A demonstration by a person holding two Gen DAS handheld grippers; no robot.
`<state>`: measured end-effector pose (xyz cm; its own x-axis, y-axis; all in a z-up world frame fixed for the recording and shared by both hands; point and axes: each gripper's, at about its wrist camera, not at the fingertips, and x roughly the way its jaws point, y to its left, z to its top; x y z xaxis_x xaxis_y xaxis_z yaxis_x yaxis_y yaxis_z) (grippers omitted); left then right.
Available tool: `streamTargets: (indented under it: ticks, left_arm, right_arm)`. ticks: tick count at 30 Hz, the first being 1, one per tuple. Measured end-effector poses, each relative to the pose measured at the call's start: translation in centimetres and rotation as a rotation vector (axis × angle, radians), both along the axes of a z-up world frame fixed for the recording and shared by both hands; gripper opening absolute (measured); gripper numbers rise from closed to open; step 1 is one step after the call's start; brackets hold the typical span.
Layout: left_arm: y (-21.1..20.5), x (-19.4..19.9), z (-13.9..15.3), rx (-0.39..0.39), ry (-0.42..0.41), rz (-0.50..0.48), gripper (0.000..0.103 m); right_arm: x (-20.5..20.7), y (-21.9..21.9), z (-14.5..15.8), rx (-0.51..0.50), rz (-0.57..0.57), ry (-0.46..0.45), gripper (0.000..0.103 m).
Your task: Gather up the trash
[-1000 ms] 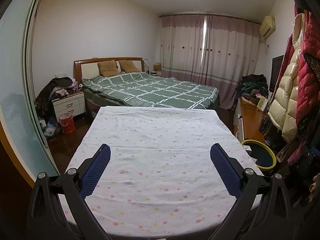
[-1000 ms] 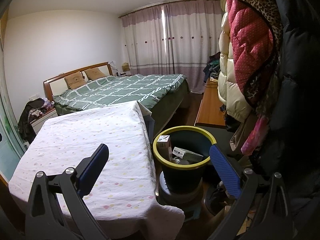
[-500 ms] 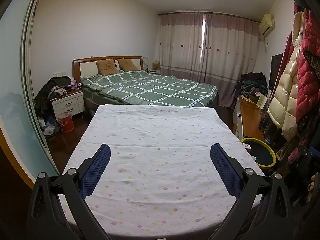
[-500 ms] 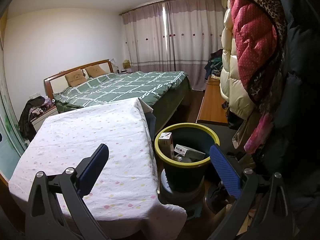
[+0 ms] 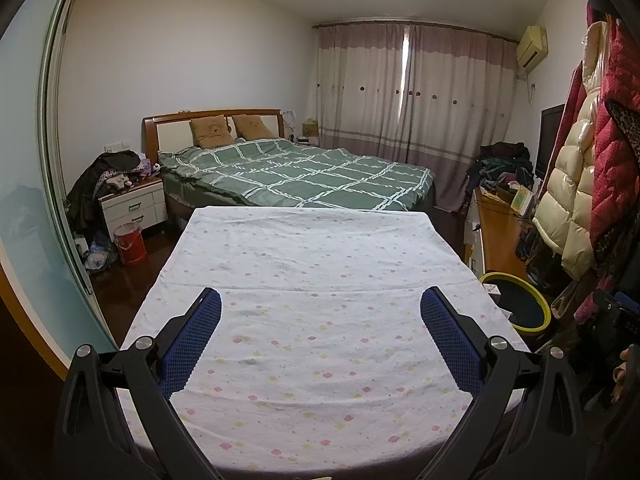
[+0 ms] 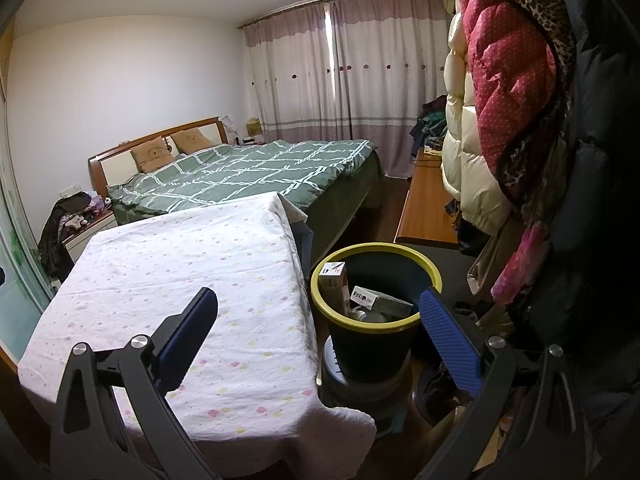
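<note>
A dark trash bin with a yellow rim stands on a stool beside the table's right edge; it holds several small cartons. It also shows in the left wrist view. The table carries a white cloth with pastel dots; no loose trash shows on it. My left gripper is open and empty above the cloth. My right gripper is open and empty, held over the table's right edge, with the bin between its fingers in view.
A bed with a green checked cover lies behind the table. A nightstand and a red bucket stand at the left. Hanging coats crowd the right side above a wooden cabinet.
Both views have drifted slightly: the left gripper has tilted up a little, and the bin sits a touch higher and nearer in the right view. Both grippers stayed open.
</note>
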<state>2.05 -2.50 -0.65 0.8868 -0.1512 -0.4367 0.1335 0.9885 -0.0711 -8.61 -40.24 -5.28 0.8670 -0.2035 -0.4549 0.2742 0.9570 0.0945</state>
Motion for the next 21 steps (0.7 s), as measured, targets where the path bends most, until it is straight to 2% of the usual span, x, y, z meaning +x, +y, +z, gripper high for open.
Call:
streamTargets:
  ticks: [21]
  left_arm:
    - [-0.23, 0.1, -0.47, 0.001, 0.009, -0.009, 0.098]
  right_arm:
    - [0.22, 0.27, -0.45, 0.004, 0.009, 0.006, 0.096]
